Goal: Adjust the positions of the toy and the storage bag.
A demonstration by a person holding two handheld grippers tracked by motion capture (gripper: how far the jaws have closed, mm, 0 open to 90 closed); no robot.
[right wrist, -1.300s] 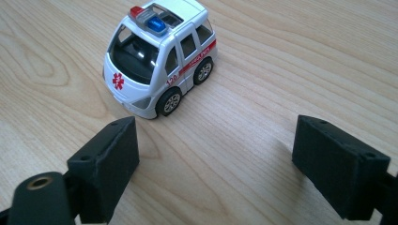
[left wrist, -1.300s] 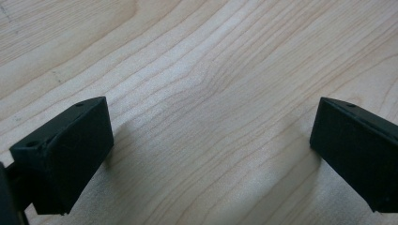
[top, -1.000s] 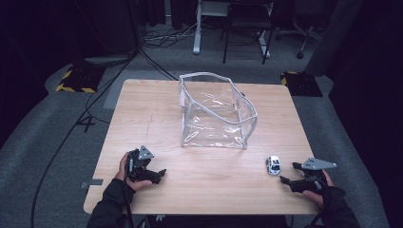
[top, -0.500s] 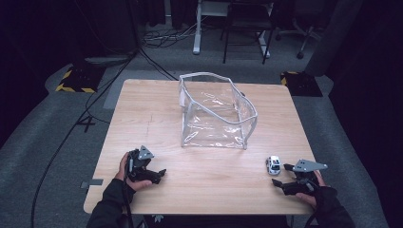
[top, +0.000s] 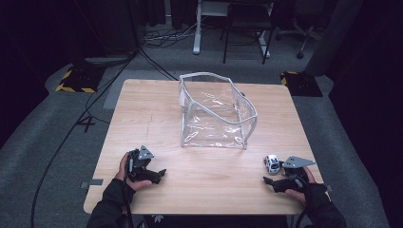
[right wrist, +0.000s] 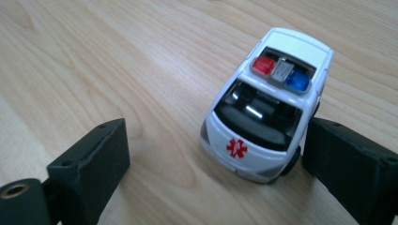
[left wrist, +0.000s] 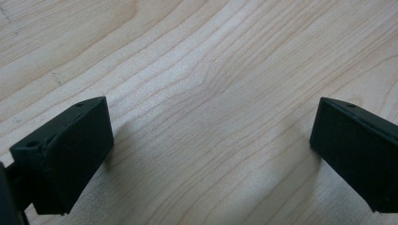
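I note a pale wood table [top: 214, 180] amid dark surroundings; both grippers [top: 154, 175] [top: 272, 179] spread, right's jaws just widened around the toy ambulance [right wrist: 267, 108] at two o'clock, its rear cropped.

1. Small white toy ambulance [right wrist: 265, 110]: red star emblem on the bonnet, red, grey and blue roof lights, dark windscreen
2. Square light wooden table [top: 142, 118]: pale tan with wavy grain lines
3. Clear plastic pouch [top: 216, 114]: transparent, pale grey edging
4. Both grippers' jaws: matt black

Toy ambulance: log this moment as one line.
right gripper open, jaws just opening around toy ambulance | left gripper open, over table | clear bag apart
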